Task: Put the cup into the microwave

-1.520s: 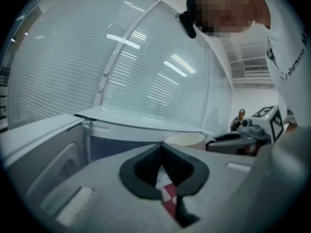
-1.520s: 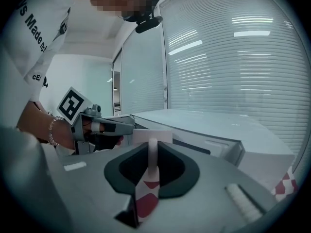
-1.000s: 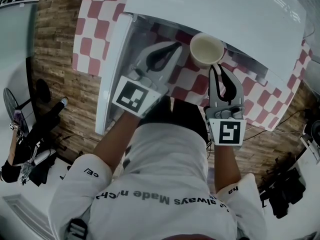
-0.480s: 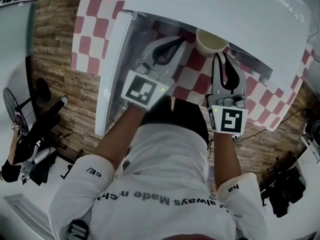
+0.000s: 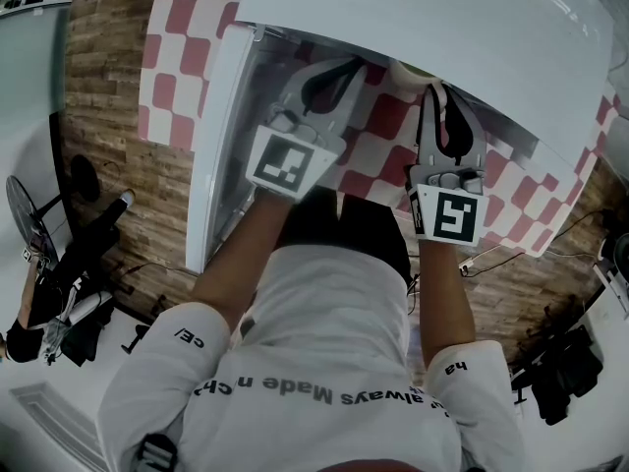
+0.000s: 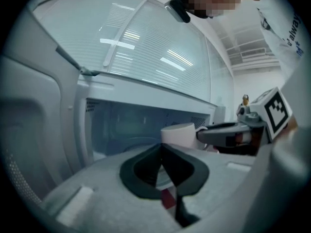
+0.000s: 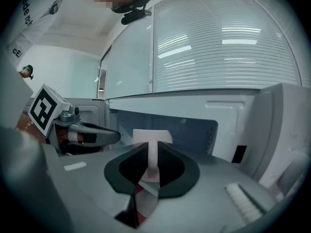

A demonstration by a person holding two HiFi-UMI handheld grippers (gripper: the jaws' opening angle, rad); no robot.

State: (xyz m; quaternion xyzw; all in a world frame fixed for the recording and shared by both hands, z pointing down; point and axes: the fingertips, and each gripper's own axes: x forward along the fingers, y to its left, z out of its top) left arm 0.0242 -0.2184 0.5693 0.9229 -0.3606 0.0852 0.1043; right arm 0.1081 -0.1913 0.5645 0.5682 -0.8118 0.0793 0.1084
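A pale cup (image 7: 151, 135) hangs by its handle in my right gripper (image 7: 152, 152), which is shut on that handle. It sits at the mouth of the white microwave (image 5: 442, 18); in the head view only a sliver of the cup (image 5: 408, 70) shows under the oven's top, ahead of the right gripper (image 5: 433, 88). The microwave door (image 5: 221, 136) stands open at the left. My left gripper (image 5: 329, 79) is shut on nothing, just left of the cup, between it and the door. The left gripper view shows its jaws (image 6: 161, 148) closed, the cup (image 6: 177, 134) beyond them and the dark cavity (image 6: 126, 125) behind.
A red and white checked cloth (image 5: 383, 126) covers the table under the microwave. Wooden floor (image 5: 108, 67) lies to the left, where a person (image 5: 59, 273) stands. The cavity's back wall (image 7: 194, 127) is right behind the cup.
Both grippers have moved forward toward the microwave. The cup, fully visible from above before, has slid under the oven's top edge.
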